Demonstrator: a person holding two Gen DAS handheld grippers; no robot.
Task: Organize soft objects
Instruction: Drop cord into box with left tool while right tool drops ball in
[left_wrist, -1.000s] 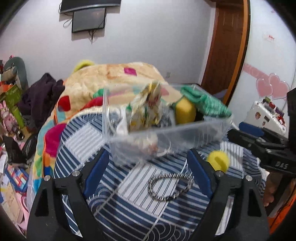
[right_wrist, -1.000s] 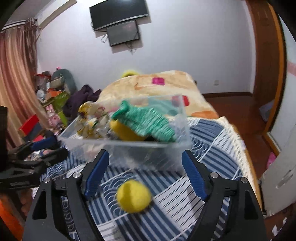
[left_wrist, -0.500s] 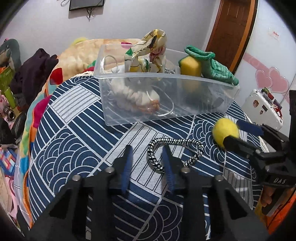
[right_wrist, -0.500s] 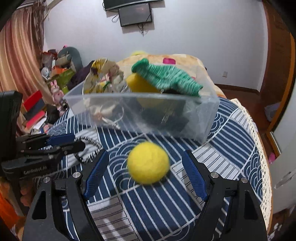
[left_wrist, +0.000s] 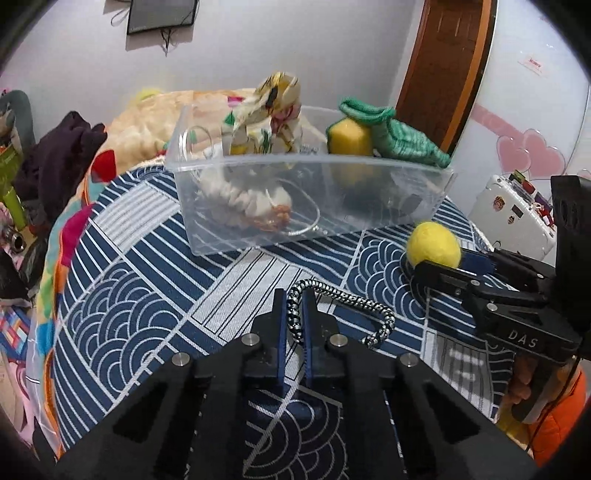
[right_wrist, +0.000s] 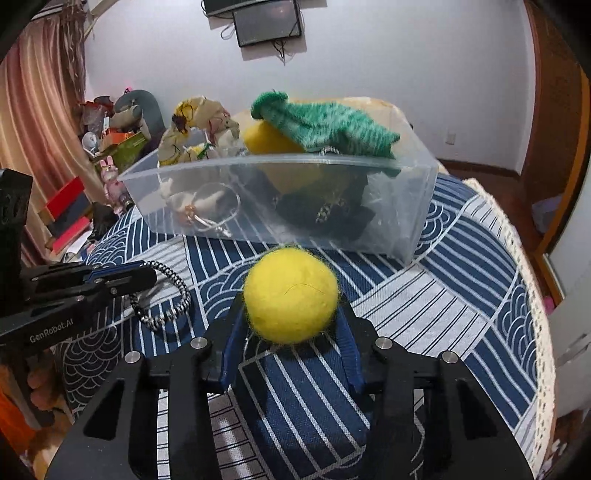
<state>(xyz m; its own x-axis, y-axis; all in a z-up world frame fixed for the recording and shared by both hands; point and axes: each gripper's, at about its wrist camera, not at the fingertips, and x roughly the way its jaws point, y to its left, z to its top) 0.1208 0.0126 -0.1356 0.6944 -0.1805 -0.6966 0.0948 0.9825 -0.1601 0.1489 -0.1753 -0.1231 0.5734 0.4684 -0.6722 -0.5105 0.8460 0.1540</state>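
My left gripper (left_wrist: 293, 314) is shut on a black-and-white braided hair tie (left_wrist: 351, 301) that lies on the blue patterned cloth (left_wrist: 147, 280). My right gripper (right_wrist: 291, 314) is shut on a yellow felt ball (right_wrist: 291, 293). The ball also shows in the left wrist view (left_wrist: 434, 249), and the hair tie in the right wrist view (right_wrist: 166, 295). Just beyond both stands a clear plastic bin (left_wrist: 314, 206) holding a floral cloth (left_wrist: 269, 118), a yellow sponge (left_wrist: 349, 138), a green knitted piece (left_wrist: 399, 138) and other soft items.
The cloth covers a round table with a lace edge (right_wrist: 532, 306). A bed with a colourful blanket (left_wrist: 147, 114) and dark clothes (left_wrist: 59, 155) lies behind. Clutter sits at the left (right_wrist: 110, 147). A white suitcase (left_wrist: 513, 210) stands at the right.
Both grippers came down towards the table and closed: the left on the hair tie, the right on the yellow ball. The bin has not moved.
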